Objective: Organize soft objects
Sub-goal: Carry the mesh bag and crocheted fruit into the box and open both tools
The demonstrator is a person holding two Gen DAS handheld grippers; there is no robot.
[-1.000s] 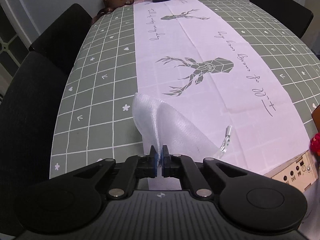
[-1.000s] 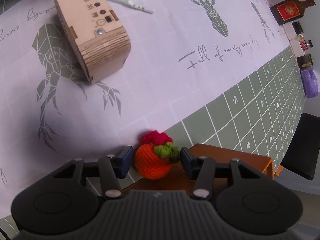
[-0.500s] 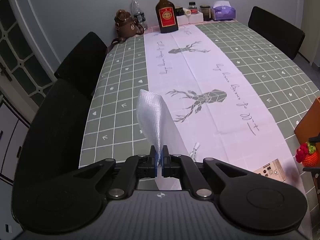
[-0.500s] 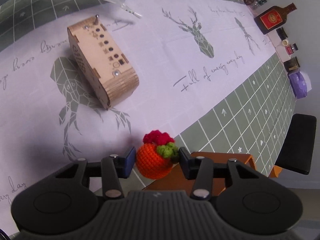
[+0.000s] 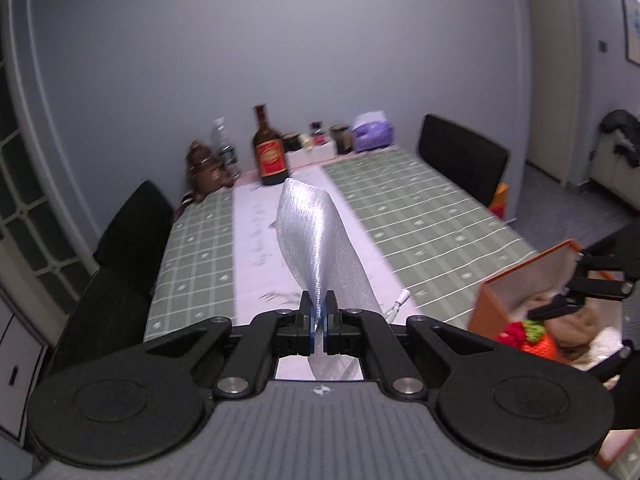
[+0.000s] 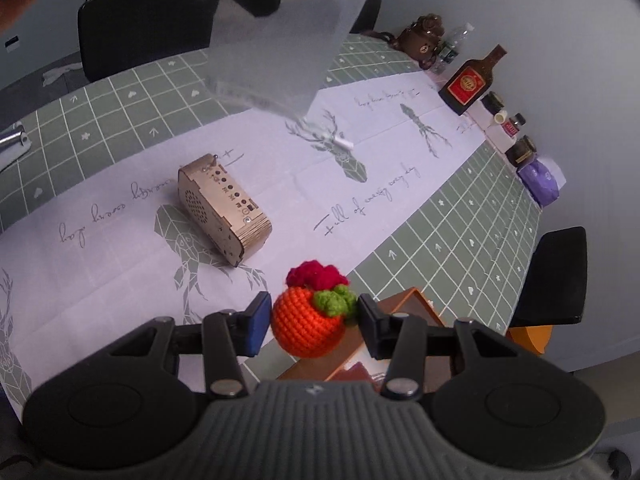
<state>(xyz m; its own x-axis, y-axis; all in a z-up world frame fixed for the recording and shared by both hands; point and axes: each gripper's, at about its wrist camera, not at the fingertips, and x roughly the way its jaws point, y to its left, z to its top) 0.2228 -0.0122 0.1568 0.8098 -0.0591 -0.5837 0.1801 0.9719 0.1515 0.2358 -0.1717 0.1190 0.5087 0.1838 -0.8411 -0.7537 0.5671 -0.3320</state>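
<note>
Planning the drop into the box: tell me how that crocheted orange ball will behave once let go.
The crocheted orange ball looks soft and light, likely landing quietly. Being round, it may roll unless the orange box walls stop it. Its yarn surface probably resists slipping from the right gripper.

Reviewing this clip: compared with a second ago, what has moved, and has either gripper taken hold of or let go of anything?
Both grippers rose from the table. The left gripper lifted the white mesh pouch clear of the tablecloth; the right gripper lifted the orange crochet toy above the orange box. Nothing was grasped or released: both grips stayed as they were. The wooden speaker and bottle stayed put.
</note>
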